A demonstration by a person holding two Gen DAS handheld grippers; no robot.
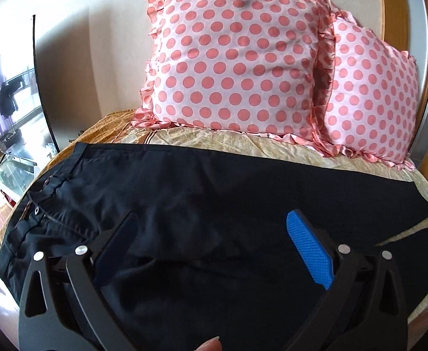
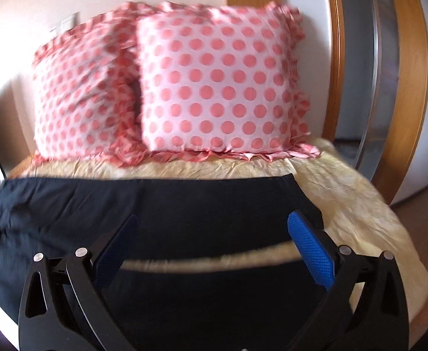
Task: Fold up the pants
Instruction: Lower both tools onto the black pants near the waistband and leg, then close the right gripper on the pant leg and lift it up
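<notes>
left wrist: black pants (image 1: 214, 193) flat on bedspread (image 1: 272, 146), polka-dot pillows (image 1: 234, 58) behind.

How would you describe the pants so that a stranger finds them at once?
Look at the bed with a wrinkled beige cover and two pink polka-dot pillows. In front of them, black pants lie spread flat, the only dark thing on it.

We see the right wrist view smeared with motion blur; the black pants (image 2: 161, 204) run off its left edge, their waistband unseen there.
</notes>
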